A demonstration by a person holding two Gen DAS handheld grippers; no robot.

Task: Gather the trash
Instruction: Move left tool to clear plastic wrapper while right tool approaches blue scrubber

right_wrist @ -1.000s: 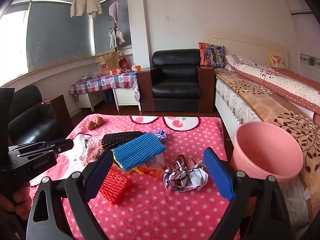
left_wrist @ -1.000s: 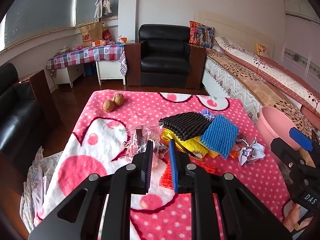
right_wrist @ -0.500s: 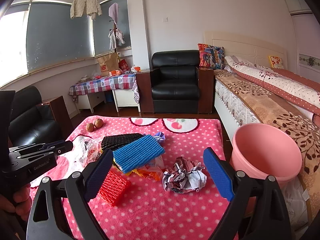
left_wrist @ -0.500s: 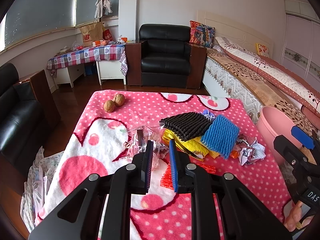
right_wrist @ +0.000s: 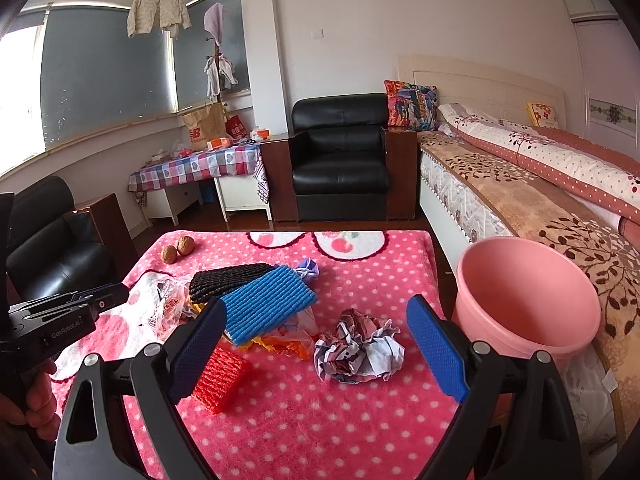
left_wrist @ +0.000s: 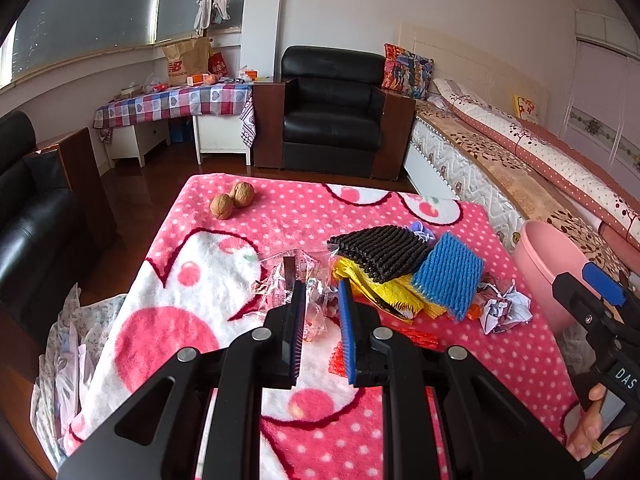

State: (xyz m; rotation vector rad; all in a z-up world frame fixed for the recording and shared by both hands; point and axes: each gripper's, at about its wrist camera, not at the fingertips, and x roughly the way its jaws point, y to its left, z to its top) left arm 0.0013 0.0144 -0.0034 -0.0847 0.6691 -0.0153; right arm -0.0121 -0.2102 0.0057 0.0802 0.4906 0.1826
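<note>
Right gripper [right_wrist: 316, 344] hovers, jaws wide, over crumpled paper [right_wrist: 358, 350]; left gripper [left_wrist: 323, 320] jaws narrowly parted, empty.

This is a bedroom in a home. A long bed [right_wrist: 532, 184] with a flowery cover runs down the right side, with a bright pillow [right_wrist: 412, 105] at its far end. A black armchair [right_wrist: 340, 160] stands by the back wall. Next to it is a small table with a checked cloth [right_wrist: 196, 168], and bags and boxes sit on top. Clothes [right_wrist: 159, 8] hang up by the big window [right_wrist: 100, 76]. Another black sofa [left_wrist: 28, 216] is on the left. Up close there is a fluffy pink blanket with white dots [right_wrist: 360, 264], and a pink bucket [right_wrist: 528, 304] stands beside it.
</note>
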